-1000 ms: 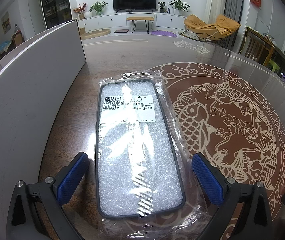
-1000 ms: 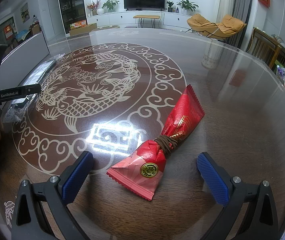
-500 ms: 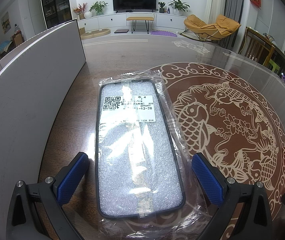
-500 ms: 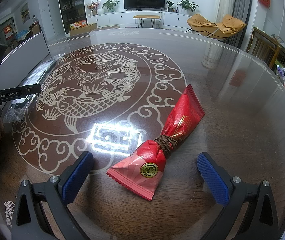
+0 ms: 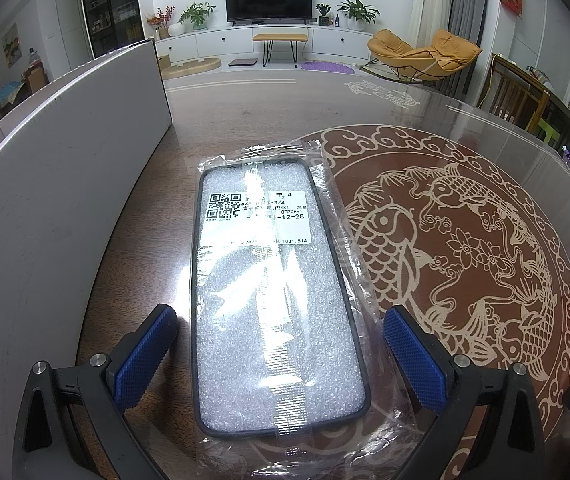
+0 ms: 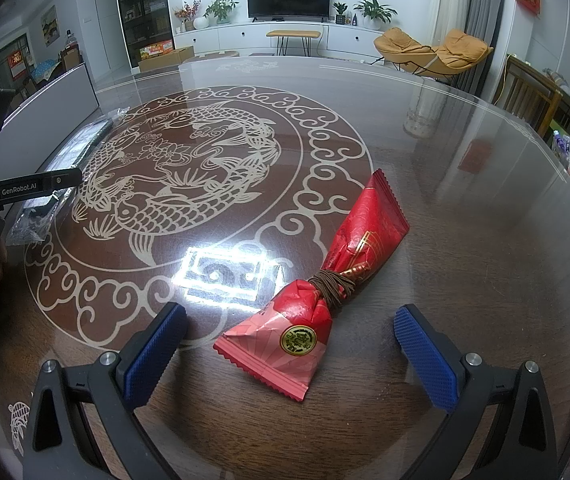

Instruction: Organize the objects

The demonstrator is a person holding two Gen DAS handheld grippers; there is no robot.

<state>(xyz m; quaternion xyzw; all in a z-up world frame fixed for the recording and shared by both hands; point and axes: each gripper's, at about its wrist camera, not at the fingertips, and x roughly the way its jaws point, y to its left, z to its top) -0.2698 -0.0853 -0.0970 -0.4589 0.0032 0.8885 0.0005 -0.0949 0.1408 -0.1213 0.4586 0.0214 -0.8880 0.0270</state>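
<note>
Nothing appears sorted yet. The left tool (image 5: 277,354) gapes wide astride the bagged phone case (image 5: 273,300) near the table's (image 6: 465,200) left edge; the right tool (image 6: 289,354) gapes around the tied red snack packet (image 6: 321,288), both ungrasped.

Big glossy dark wood table (image 6: 465,208) with a pale koi-and-cloud medallion inlaid in the middle; a bagged phone case (image 5: 273,300) lies flat beside a grey board (image 5: 65,208) standing on it; a red tied snack packet (image 6: 325,280) lies on the wood too
</note>
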